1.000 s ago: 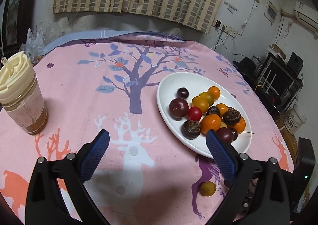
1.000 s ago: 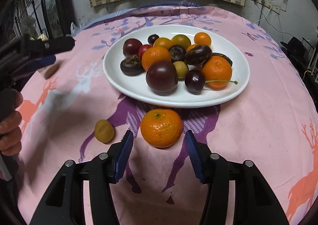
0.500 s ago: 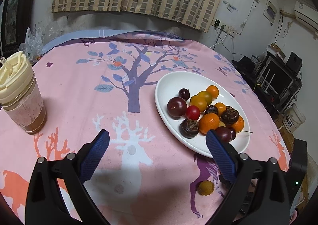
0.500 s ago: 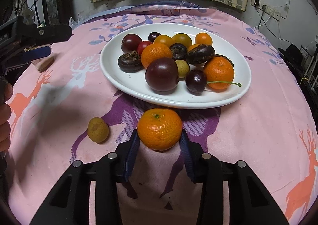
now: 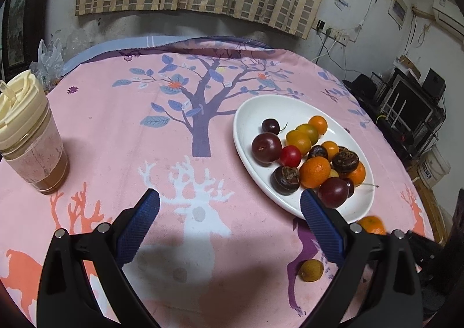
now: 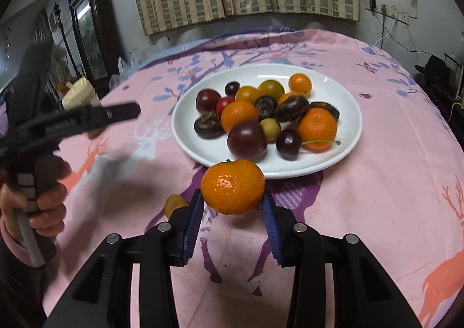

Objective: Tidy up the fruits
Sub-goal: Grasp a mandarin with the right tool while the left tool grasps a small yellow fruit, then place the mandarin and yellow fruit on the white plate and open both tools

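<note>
My right gripper is shut on a mandarin and holds it above the cloth, just short of the white plate. The plate holds several plums, cherries, mandarins and dark fruits. The mandarin also shows in the left wrist view beside the plate rim. A small yellow-brown fruit lies on the cloth in front of the plate; it also shows in the right wrist view. My left gripper is open and empty above the cloth, left of the plate.
A lidded cup of brown drink stands at the table's left edge. The round table has a pink printed cloth. Shelves and electronics stand beyond the right edge. My left gripper with the hand holding it shows in the right wrist view.
My right gripper closed on the mandarin and lifted it off the cloth toward the plate. My left gripper drew back slightly and stayed open.
</note>
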